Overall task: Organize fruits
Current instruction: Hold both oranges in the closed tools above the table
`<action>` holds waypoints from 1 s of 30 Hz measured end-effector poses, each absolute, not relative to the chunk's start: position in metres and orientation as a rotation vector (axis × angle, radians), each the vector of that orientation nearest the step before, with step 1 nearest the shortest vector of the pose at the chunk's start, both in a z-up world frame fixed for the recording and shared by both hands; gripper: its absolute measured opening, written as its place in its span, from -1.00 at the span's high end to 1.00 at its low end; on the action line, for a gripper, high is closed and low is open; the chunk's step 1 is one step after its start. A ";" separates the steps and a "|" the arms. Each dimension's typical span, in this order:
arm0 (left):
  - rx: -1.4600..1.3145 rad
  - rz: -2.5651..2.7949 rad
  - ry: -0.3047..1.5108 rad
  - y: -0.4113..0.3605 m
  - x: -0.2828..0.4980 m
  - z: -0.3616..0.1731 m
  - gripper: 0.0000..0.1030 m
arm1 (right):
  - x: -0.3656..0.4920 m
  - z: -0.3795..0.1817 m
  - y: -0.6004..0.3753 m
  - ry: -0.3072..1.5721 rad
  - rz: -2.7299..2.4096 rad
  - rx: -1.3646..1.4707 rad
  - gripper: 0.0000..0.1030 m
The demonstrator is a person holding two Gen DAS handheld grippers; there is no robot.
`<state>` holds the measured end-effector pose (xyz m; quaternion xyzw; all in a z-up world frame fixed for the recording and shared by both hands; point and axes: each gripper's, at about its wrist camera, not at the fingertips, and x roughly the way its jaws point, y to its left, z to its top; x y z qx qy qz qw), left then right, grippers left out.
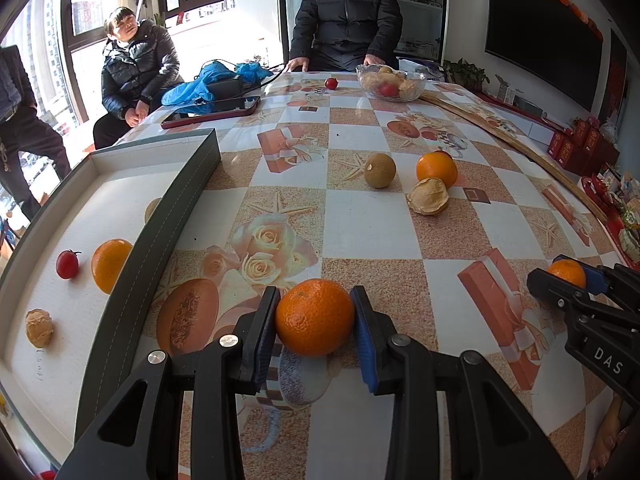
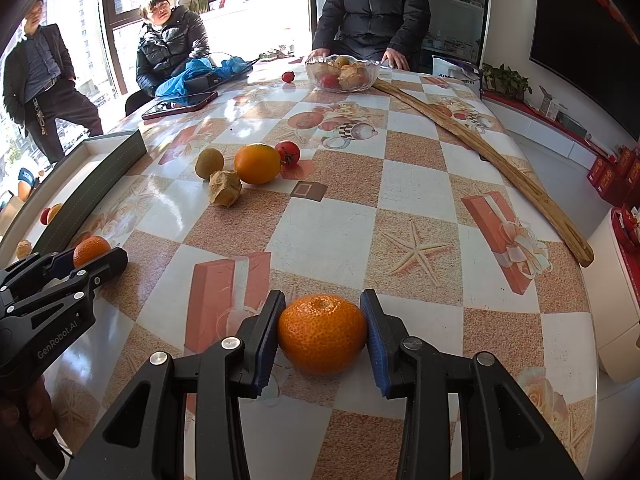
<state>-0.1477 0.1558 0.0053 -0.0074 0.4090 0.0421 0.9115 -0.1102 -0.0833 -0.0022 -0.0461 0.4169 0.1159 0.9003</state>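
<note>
Gripping dimpled mandarins (image 1: 315,317) (image 2: 322,335), both jaws pressed snug.

A table (image 2: 420,184) covered in a checked, floral oilcloth is seen filling the room's middle. Bright daylight is let in through dark-framed windows (image 1: 80,40) at the far left. A large dark screen (image 1: 544,40) is mounted on the white right-hand wall, and glazed shelving (image 2: 456,4) is set behind.
</note>
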 end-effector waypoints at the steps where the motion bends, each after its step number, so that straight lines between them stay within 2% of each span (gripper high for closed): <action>1: -0.016 0.087 0.843 0.156 -0.148 0.005 0.26 | -0.110 -0.002 -0.083 0.863 0.239 -0.096 0.22; 30: -0.024 0.079 0.861 0.155 -0.148 0.005 0.26 | -0.110 -0.002 -0.082 0.863 0.239 -0.098 0.21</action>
